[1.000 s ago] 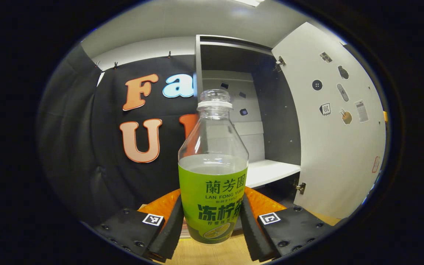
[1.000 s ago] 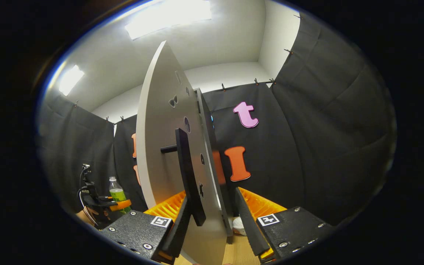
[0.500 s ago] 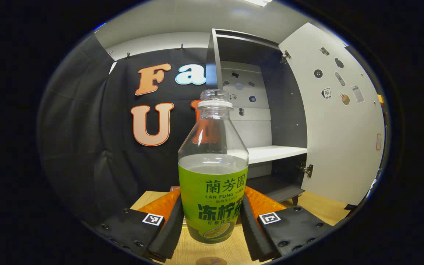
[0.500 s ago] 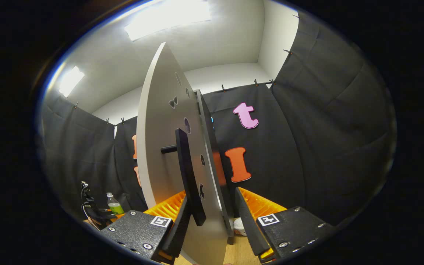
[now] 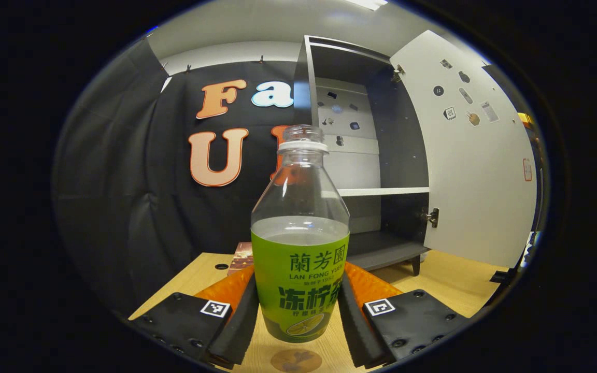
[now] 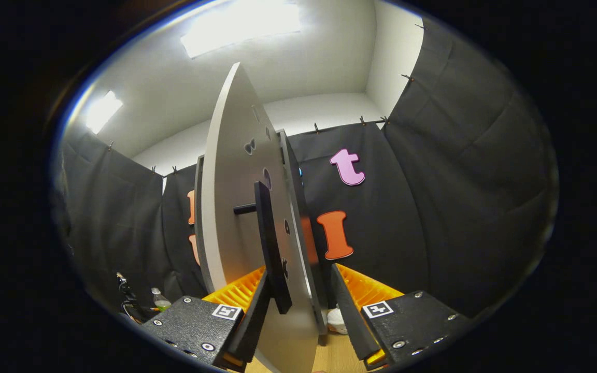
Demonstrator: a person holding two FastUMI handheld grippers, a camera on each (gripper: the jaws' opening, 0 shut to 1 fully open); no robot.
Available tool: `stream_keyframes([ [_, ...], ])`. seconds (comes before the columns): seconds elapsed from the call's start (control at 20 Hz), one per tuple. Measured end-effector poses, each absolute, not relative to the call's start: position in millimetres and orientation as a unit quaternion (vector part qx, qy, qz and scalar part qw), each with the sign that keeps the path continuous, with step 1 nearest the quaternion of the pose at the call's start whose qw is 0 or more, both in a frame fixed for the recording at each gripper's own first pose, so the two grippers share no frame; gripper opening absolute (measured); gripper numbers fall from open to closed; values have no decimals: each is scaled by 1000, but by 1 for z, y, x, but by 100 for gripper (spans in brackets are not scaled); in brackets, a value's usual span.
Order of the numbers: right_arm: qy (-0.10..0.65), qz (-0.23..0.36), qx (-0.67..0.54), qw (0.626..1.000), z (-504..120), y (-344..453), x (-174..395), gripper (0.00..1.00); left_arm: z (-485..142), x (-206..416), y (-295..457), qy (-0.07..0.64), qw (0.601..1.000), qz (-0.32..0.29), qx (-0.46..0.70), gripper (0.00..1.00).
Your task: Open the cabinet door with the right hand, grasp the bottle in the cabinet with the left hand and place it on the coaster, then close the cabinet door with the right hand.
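Bottle (image 5: 299, 248) first: it stands upright between the fingers of the left gripper (image 5: 298, 324), both of which press on its green label, and it is about half full of pale liquid under a clear cap. Its base hangs just above the wooden table (image 5: 454, 282); whether it touches is hard to tell. Directly below it lies a round brown coaster (image 5: 296, 360), cut off at the bottom edge. Behind the bottle a small reddish block (image 5: 241, 256) is half hidden. Farther back the cabinet (image 5: 360, 155) stands open, its shelf (image 5: 384, 191) bare, and the cabinet door (image 5: 477, 166) is swung wide.

In the right gripper view, the right gripper (image 6: 298, 324) straddles the door's edge with its jaws wide, its left finger (image 6: 254, 316) beside the dark handle (image 6: 272, 248). Contact cannot be judged.
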State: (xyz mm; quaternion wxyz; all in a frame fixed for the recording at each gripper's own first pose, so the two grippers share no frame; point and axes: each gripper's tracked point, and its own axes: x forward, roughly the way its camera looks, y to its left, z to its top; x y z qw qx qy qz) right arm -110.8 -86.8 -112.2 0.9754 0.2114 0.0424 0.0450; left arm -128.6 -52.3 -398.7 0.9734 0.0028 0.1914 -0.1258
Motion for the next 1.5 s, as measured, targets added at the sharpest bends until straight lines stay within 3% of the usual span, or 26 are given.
stream_keyframes([
  [0.4, 44, 54, 219, 973, -113, -85, -112, 70, -457, -164, -41, 214, 967, -135, -10, 80],
  [0.45, 43, 55, 219, 973, -113, -85, -112, 75, -463, -167, -40, 215, 967, -138, -11, 80],
  [0.5, 42, 55, 219, 973, -112, -85, -112, 70, -470, -170, -41, 220, 965, -142, -15, 79],
  [0.8, 39, 59, 219, 973, -110, -85, -111, 70, -508, -182, -37, 243, 960, -135, -18, 80],
  [1.2, 36, 62, 232, 970, -111, -85, -112, 71, -526, -189, -42, 251, 958, -139, -14, 81],
  [1.25, 38, 63, 234, 970, -111, -84, -112, 76, -527, -191, -43, 255, 957, -140, -13, 81],
  [1.3, 38, 63, 234, 969, -112, -84, -112, 71, -528, -193, -42, 257, 956, -139, -12, 82],
  [1.5, 36, 63, 235, 969, -111, -85, -111, 71, -525, -193, -39, 251, 958, -135, -12, 83],
])
